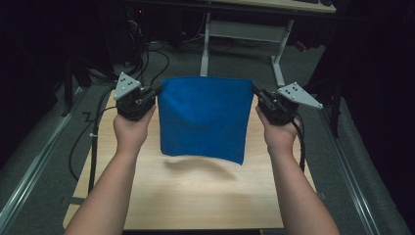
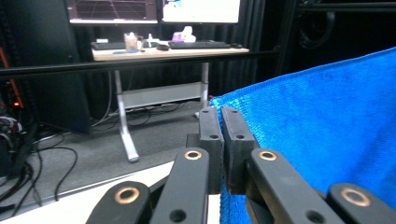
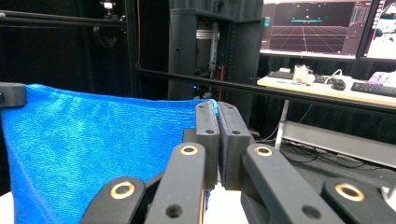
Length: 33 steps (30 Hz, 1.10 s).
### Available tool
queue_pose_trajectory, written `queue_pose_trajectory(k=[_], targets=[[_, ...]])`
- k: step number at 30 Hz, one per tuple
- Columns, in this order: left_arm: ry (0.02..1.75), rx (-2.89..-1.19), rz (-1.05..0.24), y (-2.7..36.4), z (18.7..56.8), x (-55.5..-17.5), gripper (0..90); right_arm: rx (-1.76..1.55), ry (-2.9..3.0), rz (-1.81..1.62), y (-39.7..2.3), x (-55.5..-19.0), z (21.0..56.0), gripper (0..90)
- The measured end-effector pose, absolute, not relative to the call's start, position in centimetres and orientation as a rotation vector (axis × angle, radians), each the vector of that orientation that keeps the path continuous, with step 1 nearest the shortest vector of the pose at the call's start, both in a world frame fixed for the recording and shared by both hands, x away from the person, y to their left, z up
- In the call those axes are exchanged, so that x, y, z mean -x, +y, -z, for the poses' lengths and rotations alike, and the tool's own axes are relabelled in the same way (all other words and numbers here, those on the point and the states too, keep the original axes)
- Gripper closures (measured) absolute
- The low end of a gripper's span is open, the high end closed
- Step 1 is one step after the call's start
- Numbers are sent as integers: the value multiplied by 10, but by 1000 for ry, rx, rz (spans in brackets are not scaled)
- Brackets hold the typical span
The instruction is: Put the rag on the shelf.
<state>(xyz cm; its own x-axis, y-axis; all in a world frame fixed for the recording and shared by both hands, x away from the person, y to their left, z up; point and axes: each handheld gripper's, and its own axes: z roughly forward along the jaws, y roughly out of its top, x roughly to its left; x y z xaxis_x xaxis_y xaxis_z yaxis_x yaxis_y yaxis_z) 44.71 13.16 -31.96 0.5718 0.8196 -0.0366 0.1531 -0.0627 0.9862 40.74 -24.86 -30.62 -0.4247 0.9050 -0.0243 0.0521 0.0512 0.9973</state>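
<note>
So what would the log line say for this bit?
left gripper: shut on blue cloth corner | right gripper: shut on other corner | cloth: hanging above table

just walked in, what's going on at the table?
A person holds a blue cloth up over the wooden table with two handheld grippers. The left gripper is shut on the cloth's top left corner, the right gripper on its top right corner. The top edge is stretched between them. The cloth hangs spread out, its lower edge clear of the tabletop, with its shadow underneath.

Lab – monitors, floor cables, server rack.
</note>
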Motion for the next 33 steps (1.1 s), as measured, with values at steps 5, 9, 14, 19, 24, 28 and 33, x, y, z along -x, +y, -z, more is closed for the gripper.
queue_pose_trajectory(k=[5, 9, 14, 19, 24, 28, 33], targets=[[873, -1560, -700, 128, 315, -463, 882, -995, 1595, -1446, -247, -425, 300, 890], [894, -1555, -728, 128, 315, -475, 883, -1008, 1587, -1435, -249, -437, 297, 890], [892, -1572, -749, 132, 313, -487, 882, -1025, 1586, -1424, -255, -451, 294, 892], [881, -1558, -758, 135, 309, -494, 882, -1010, 1590, -1408, -257, -462, 292, 893], [860, -1607, -812, 131, 303, -506, 881, -1003, 1599, -1366, -256, -475, 293, 893], [877, -1622, -856, 128, 304, -519, 881, -1013, 1622, -1345, -256, -490, 298, 893], [922, -1669, -855, 124, 319, -540, 878, -1056, 1655, -1304, -253, -512, 307, 893]])
